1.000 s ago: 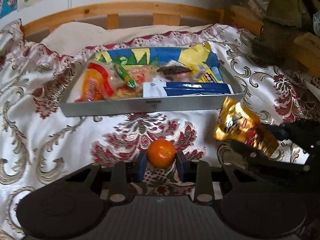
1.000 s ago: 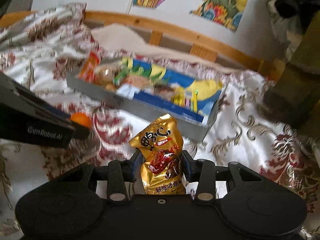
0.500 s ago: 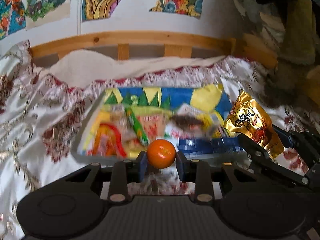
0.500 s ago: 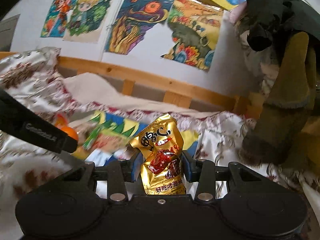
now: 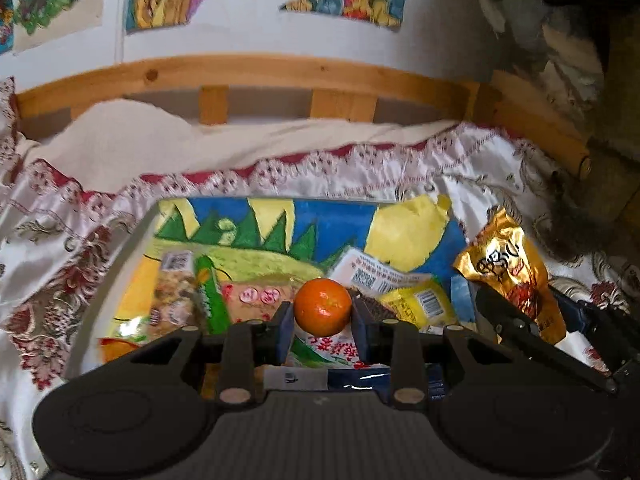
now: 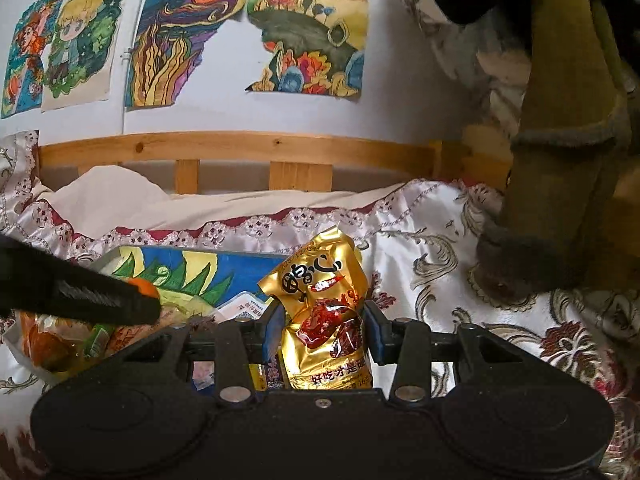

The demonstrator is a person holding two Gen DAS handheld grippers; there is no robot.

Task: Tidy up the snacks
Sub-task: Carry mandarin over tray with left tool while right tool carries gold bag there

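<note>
Snacks fill the grey tray (image 5: 120, 264) at lower centre of both views, on a bed with a floral coverlet (image 6: 460, 280). Left tool (image 5: 322, 312) is clamped on a small orange (image 5: 322, 307) above the tray; right tool (image 6: 324, 326) — angled gently down — grips a gold snack pouch (image 6: 320, 304). Behind: a wooden bedframe (image 6: 240, 148) and drawings on the wall (image 6: 308, 24).

light: soft daylight, even | glare: gold snack bag (image 6: 320, 312), satin bedspread (image 5: 480, 160) | blur: slight motion smear | edges: fisheye-bent, dark corners
</note>
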